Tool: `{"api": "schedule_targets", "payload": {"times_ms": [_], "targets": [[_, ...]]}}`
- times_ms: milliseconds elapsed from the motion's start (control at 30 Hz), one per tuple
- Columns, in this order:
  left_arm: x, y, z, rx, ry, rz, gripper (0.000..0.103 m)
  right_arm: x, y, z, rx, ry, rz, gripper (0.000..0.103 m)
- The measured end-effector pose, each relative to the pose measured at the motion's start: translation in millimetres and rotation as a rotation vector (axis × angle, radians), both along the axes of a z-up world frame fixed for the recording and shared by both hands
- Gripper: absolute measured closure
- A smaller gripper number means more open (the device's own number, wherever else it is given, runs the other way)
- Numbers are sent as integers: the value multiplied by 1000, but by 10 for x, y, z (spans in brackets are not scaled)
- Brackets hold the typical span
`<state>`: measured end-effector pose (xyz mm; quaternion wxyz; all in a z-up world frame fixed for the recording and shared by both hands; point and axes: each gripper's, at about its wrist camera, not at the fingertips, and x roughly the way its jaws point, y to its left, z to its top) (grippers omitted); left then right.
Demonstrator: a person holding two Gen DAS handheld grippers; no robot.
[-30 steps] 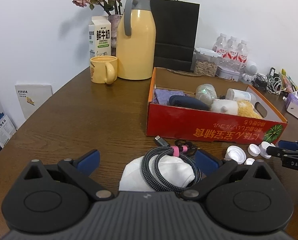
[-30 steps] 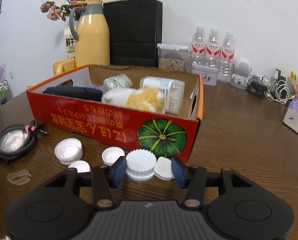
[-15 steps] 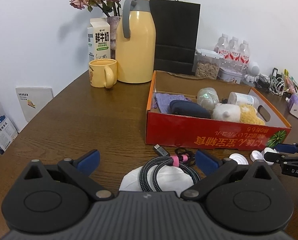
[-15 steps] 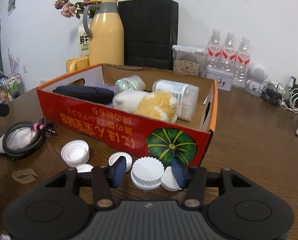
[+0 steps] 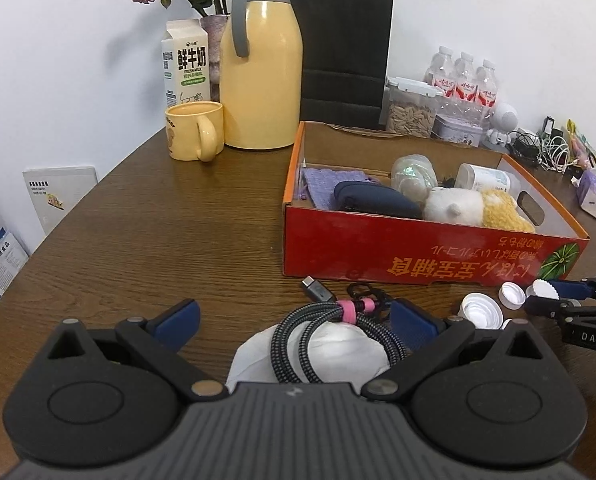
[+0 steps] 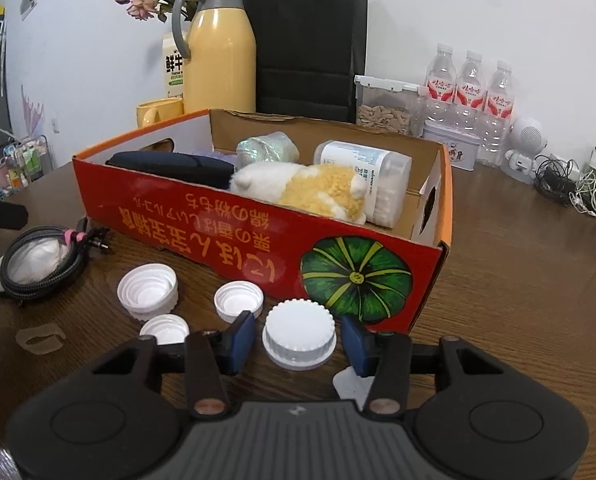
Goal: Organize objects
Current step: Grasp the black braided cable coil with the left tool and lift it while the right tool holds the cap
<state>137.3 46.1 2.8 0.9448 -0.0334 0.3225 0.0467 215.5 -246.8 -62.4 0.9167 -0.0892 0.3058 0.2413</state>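
Red cardboard with a printed pumpkin marks the box (image 5: 430,256) in the left wrist view. Its lettering is printed upside down and I cannot read it. The left gripper (image 5: 293,320) hangs in front of the box with its blue pads spread wide, touching nothing. A coiled braided cable (image 5: 330,340) lies between them on a white cloth (image 5: 338,350); the gripper body cuts off the near part of both. White caps (image 5: 482,310) sit by the box's front right corner, partly hidden behind the right gripper's arm, which bears the letters "DAS". Behind the box to the left, a milk carton (image 5: 186,66) reads "FRESH MILK" beside a yellow jug (image 5: 261,68).

From the right wrist view, the right gripper (image 6: 300,340) sits in front of the box's (image 6: 257,240) pumpkin corner. Its pads flank a ribbed white cap (image 6: 299,338) with a gap on each side, so nothing is clamped. Three open caps (image 6: 147,290) rest just left of it. A white piece (image 6: 348,384) shows under the right finger, mostly hidden. Inside the box, a plush toy (image 6: 310,190) partly covers a labelled tub (image 6: 364,178) whose print is too small to read.
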Motion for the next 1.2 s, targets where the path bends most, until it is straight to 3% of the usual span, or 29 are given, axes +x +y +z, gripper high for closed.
{"api": "schedule_targets", "payload": {"times_ms": [167, 500, 767, 1000, 1200], "targets": [[17, -28, -22, -6, 7, -2, 0, -29, 11, 7, -7, -21, -4, 64], [10, -97, -52, 7, 48, -32, 0, -235, -40, 101, 10, -153, -48, 64], [80, -268, -111, 59, 111, -127, 0, -244, -51, 116, 18, -164, -48, 64], [284, -426, -266, 157, 211, -189, 0, -249, -55, 117, 20, -167, -46, 64], [313, -387, -346, 123, 216, -168, 0, -257, -42, 117, 22, -166, -42, 64]]}}
